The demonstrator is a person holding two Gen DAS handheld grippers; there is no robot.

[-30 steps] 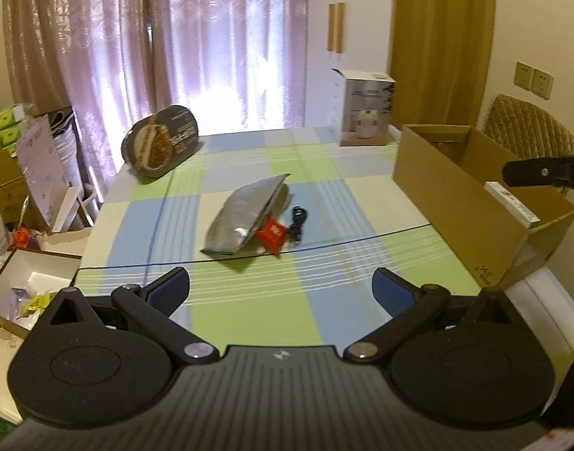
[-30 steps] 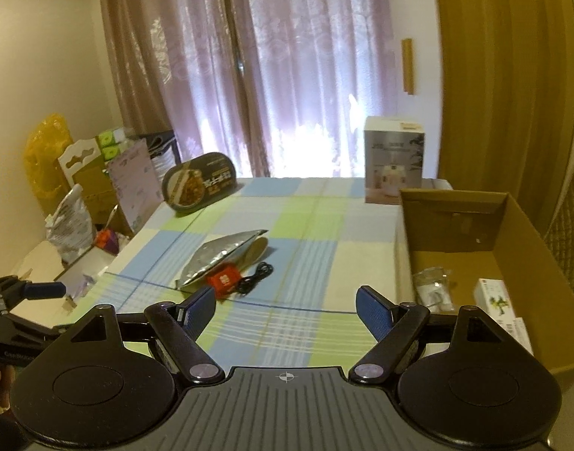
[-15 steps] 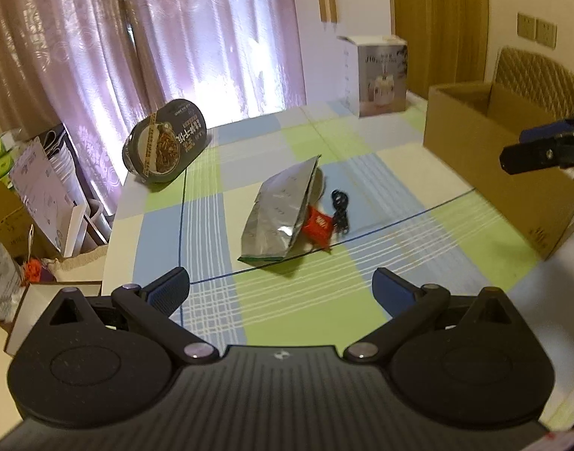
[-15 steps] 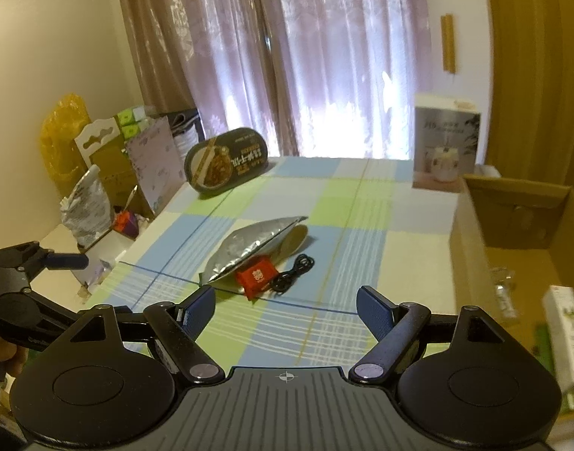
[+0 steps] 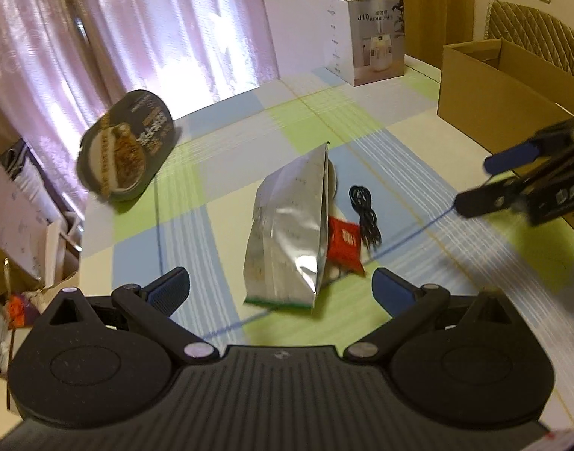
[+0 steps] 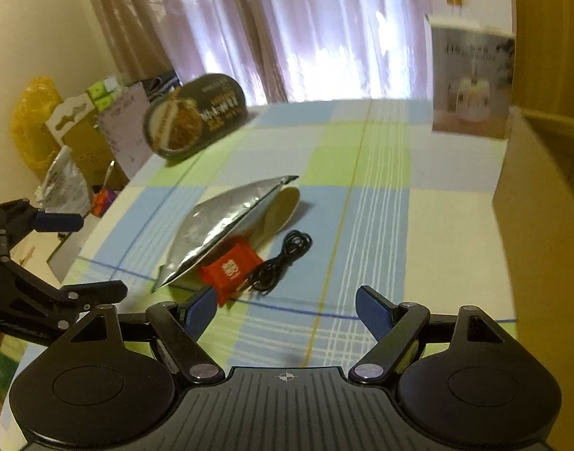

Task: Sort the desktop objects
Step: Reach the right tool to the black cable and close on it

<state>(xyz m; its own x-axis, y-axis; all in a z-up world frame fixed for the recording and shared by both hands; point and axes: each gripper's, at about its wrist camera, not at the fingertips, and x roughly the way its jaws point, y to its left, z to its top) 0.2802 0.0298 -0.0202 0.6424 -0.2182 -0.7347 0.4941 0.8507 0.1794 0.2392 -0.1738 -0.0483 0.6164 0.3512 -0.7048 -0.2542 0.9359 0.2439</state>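
Both of our tools are empty and spread wide: the left hand-held gripper [image 5: 281, 287] hangs just short of the near end of the silver foil pouch [image 5: 290, 233], and the right hand-held gripper [image 6: 285, 308] faces the red packet [image 6: 230, 268] and the coiled black cable [image 6: 283, 259] from the near right. These three lie in a heap at the middle of the worktop [image 5: 399, 143], the packet half tucked under the pouch and the cable just beside it, so we judge the main risk to be a muddled grab: closing on the pouch could drag the packet along, or the slick foil could slide out sideways. The cable's loose loops could catch on a finger and trail. With both tools converging on one small cluster, they could also knock together. The worktop wears a smooth blue, green and cream checked cover. An open cardboard box [image 5: 501, 90] sits at its right edge, a dark oval food tray [image 5: 127, 146] leans at the far left, and a white product carton [image 5: 365, 35] stands before pink curtains [image 5: 144, 22].
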